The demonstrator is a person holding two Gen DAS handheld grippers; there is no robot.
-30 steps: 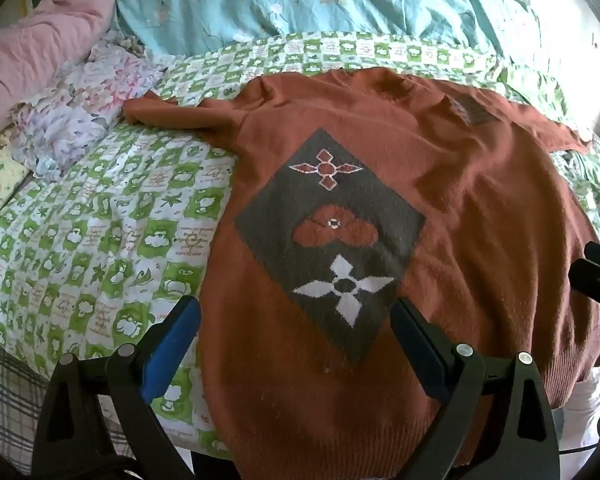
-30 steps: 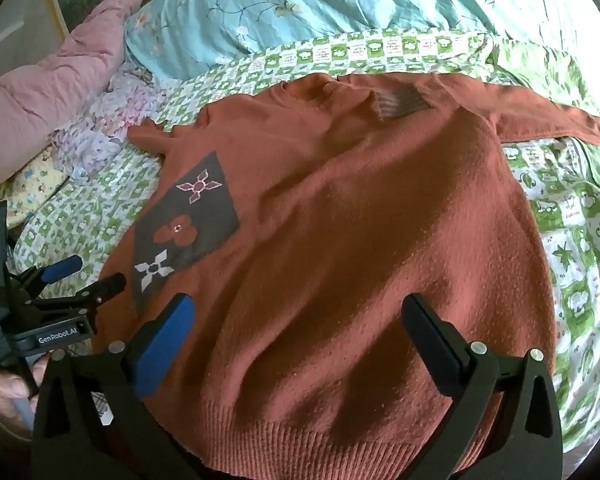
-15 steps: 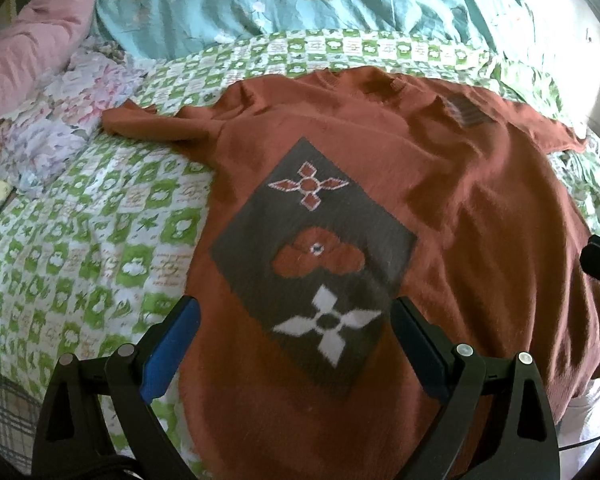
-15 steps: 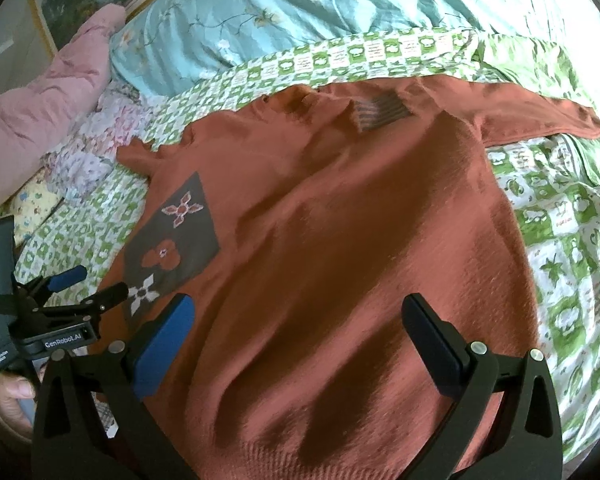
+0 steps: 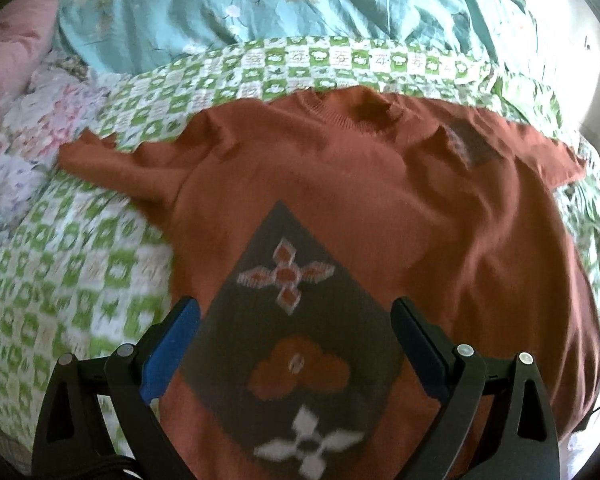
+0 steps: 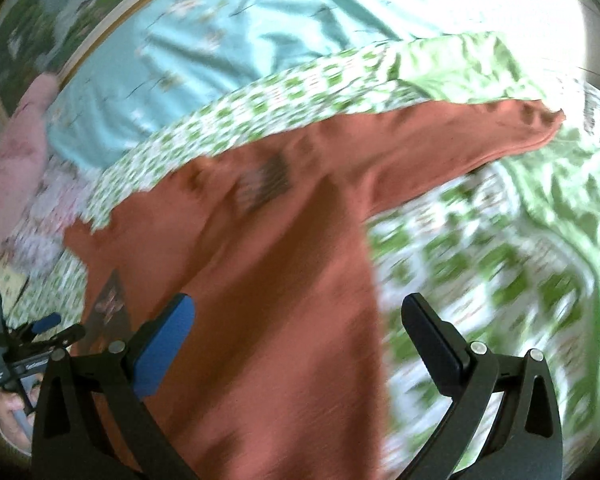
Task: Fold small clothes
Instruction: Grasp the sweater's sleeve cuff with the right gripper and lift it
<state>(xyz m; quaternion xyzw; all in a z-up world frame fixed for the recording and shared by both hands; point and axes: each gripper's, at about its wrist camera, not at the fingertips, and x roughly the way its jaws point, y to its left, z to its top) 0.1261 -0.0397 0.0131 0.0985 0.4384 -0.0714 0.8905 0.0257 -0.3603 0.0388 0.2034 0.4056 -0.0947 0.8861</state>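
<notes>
The bed is covered by a green-and-white checked sheet [image 5: 72, 280], and a light blue flowered quilt [image 5: 300, 4] is bunched along its far side, with a pink pillow [image 5: 8, 40] and a pale floral cloth [image 5: 32, 136] off at the far left. On the sheet the rust-orange sweater [image 5: 380, 208] lies spread flat, front up, neck toward the quilt and hem toward me. Its right sleeve [image 6: 440, 148] stretches out straight over the sheet to the right; its left sleeve [image 5: 112, 160] runs out toward the floral cloth. A dark grey diamond panel [image 5: 284, 320] with flower shapes sits on the lower left of the chest, and a small grey patch [image 5: 470, 146] lies near the right shoulder.

My left gripper [image 5: 296, 344] hangs above the diamond panel with its fingers wide apart, clamping nothing. My right gripper [image 6: 300, 344] is likewise spread wide and empty, over the sweater's right side edge, one finger above the knit and the other above the sheet; that view is blurred
</notes>
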